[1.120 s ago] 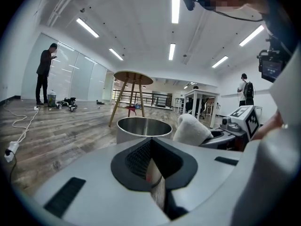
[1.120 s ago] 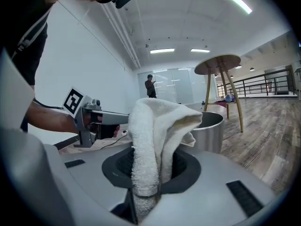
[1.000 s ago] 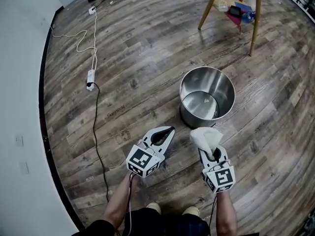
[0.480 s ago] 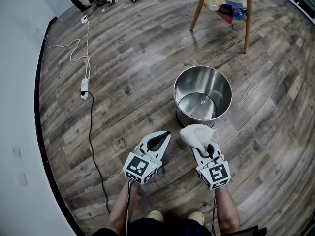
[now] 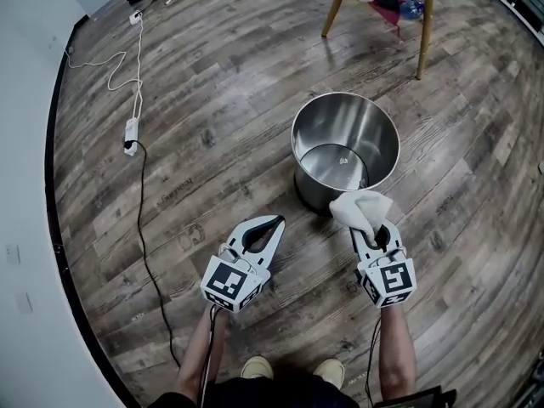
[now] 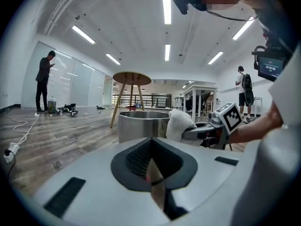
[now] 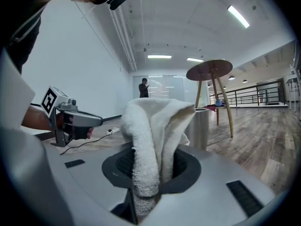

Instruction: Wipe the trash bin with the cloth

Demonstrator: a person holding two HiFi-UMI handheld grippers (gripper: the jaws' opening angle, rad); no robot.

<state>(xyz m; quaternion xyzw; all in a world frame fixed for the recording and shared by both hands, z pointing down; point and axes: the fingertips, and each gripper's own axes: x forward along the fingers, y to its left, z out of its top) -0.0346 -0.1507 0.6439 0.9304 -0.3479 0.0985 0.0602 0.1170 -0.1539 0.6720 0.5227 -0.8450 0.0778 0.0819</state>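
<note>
A round shiny steel trash bin (image 5: 345, 151) stands open-topped on the wooden floor; it also shows in the left gripper view as the trash bin (image 6: 141, 125) and behind the cloth as the trash bin (image 7: 201, 127). My right gripper (image 5: 371, 225) is shut on a folded white cloth (image 5: 360, 209), held just short of the bin's near wall. The cloth (image 7: 153, 145) fills the right gripper view. My left gripper (image 5: 270, 225) is shut with nothing in it, left of the bin. The right gripper (image 6: 207, 128) and cloth (image 6: 178, 125) appear in the left gripper view.
A wooden-legged round table (image 5: 381, 11) stands beyond the bin, with small items on the floor under it. A white power strip (image 5: 131, 134) with a black cable (image 5: 146, 253) runs along the left, near the wall. A person (image 6: 44, 81) stands far off.
The right gripper and cloth have moved up to the bin's near wall. The view has shifted, so the bin sits closer and the left gripper slightly lower.
</note>
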